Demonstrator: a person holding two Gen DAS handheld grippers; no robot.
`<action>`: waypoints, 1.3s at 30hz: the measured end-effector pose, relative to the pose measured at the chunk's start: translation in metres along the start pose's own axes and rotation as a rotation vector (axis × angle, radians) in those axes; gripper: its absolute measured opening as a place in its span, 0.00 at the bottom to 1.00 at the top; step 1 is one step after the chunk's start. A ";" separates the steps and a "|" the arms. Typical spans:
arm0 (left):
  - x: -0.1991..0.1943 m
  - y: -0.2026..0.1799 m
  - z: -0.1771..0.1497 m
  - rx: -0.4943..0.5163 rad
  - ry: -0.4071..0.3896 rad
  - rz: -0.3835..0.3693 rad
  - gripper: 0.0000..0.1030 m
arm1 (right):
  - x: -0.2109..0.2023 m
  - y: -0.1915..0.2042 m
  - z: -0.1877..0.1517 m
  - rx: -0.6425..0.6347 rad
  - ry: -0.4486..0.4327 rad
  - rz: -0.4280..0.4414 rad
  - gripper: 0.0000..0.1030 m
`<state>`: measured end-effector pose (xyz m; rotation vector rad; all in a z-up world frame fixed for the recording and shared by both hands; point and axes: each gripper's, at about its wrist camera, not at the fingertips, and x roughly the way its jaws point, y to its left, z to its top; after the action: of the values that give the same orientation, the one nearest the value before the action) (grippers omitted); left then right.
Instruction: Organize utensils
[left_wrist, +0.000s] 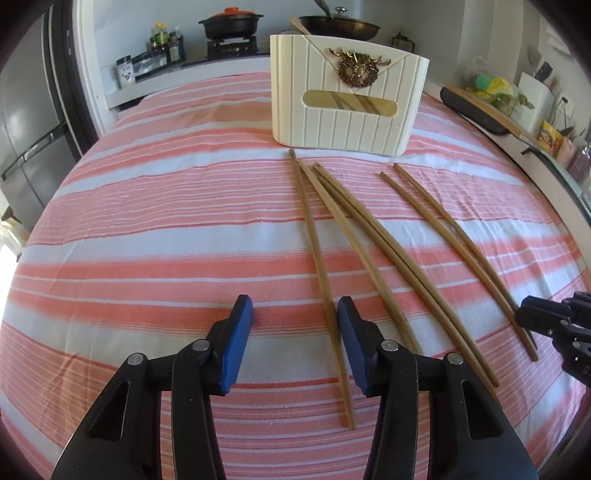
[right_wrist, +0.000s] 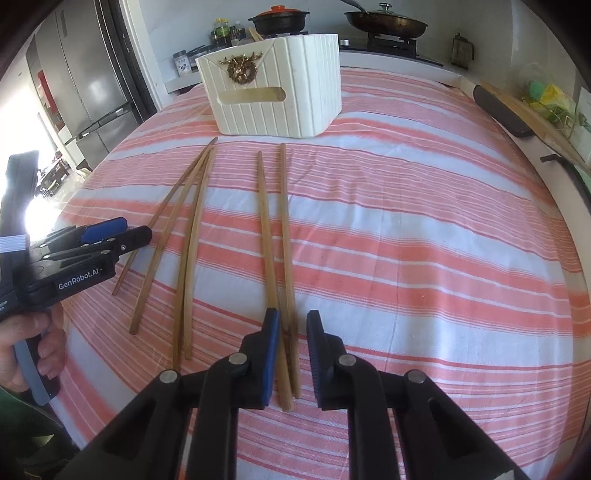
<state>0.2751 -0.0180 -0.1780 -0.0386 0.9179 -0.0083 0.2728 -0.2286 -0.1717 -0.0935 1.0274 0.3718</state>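
Several bamboo chopsticks lie lengthwise on the striped cloth in front of a cream utensil holder (left_wrist: 347, 107) (right_wrist: 273, 99) that bears a gold deer emblem. My left gripper (left_wrist: 294, 301) stands open over the leftmost chopstick (left_wrist: 314, 240). That stick runs between the jaws, close beside the right finger (left_wrist: 354, 343), with a wide gap to the other finger. My right gripper (right_wrist: 293, 313) straddles the right-hand pair of chopsticks (right_wrist: 275, 236). The pair lies against its left finger (right_wrist: 269, 354), with a gap to the right one. Each gripper also shows in the other's view: the right gripper (left_wrist: 546, 321) and the hand-held left gripper (right_wrist: 122, 232).
The pink-and-white striped cloth (left_wrist: 147, 240) covers the whole table. A stove with a black pot (left_wrist: 231, 24) and a pan (left_wrist: 340, 26) stands behind it, with bottles (left_wrist: 166, 44) to the left. A fridge (right_wrist: 85, 85) is at far left. A dark tray and wooden board (right_wrist: 517, 114) line the right edge.
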 end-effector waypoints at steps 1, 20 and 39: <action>0.000 0.000 0.000 0.001 0.000 0.001 0.37 | 0.001 -0.001 0.001 0.019 0.004 0.012 0.11; 0.002 0.001 0.003 0.068 0.011 0.001 0.38 | 0.024 0.005 0.032 -0.123 0.151 -0.006 0.08; -0.055 0.050 -0.060 -0.028 0.037 0.016 0.34 | -0.040 0.006 -0.071 0.155 -0.043 -0.163 0.06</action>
<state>0.1936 0.0317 -0.1725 -0.0569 0.9550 0.0185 0.1946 -0.2506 -0.1743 -0.0297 0.9952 0.1448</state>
